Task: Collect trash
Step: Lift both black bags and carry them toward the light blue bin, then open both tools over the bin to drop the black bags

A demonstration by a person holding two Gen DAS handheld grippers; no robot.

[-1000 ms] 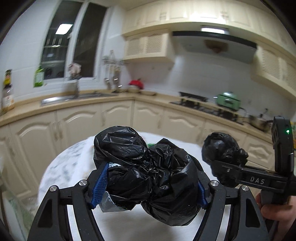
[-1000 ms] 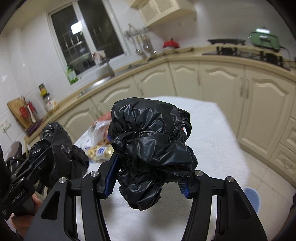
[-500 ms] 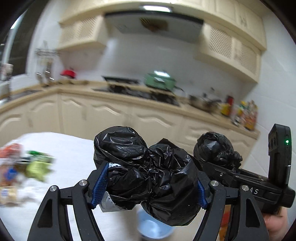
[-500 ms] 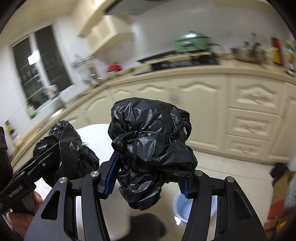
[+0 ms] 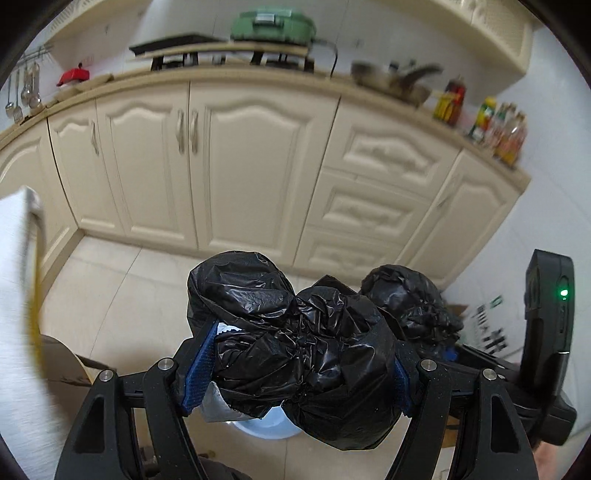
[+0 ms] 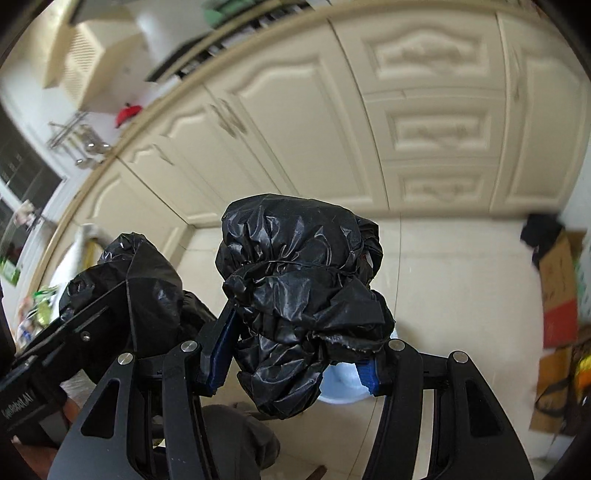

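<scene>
1. Black trash bag [image 5: 295, 354]: crumpled, knotted bundle, lower centre of the left wrist view. A scrap of white and silvery material shows under its lower left edge.
2. Left gripper [image 5: 297, 373]: jaws closed on that bundle, blue pads pressed into it on both sides. Bundle bulges above and below the fingers.
3. Second black trash bag [image 6: 299, 306]: centre of the right wrist view, tied around the middle by a thin cinch, upper lobe rounded, lower part hanging down.
4. Right gripper [image 6: 295, 358]: clamped on the second bag; left blue pad sunk into the plastic, right pad touching its lower right edge.
5. Each gripper appears in the other's view: the right one with its bag at right of the left wrist view, green light lit on its body; the left one with its bag at lower left of the right wrist view. The two bundles sit near each other, not touching.
6. Pale blue bin [image 5: 264, 428]: partly hidden behind the bag in the lower centre of the left view; also seen at [image 6: 343, 384], lower centre right.
7. Background: cream cabinets [image 5: 251, 158] fill the upper half, tiled floor [image 5: 122, 291] below. Green pot [image 5: 273, 22] on the stove at top centre. Cardboard [image 6: 557, 288] at the right edge of the right view.
8. Both views blurred.
</scene>
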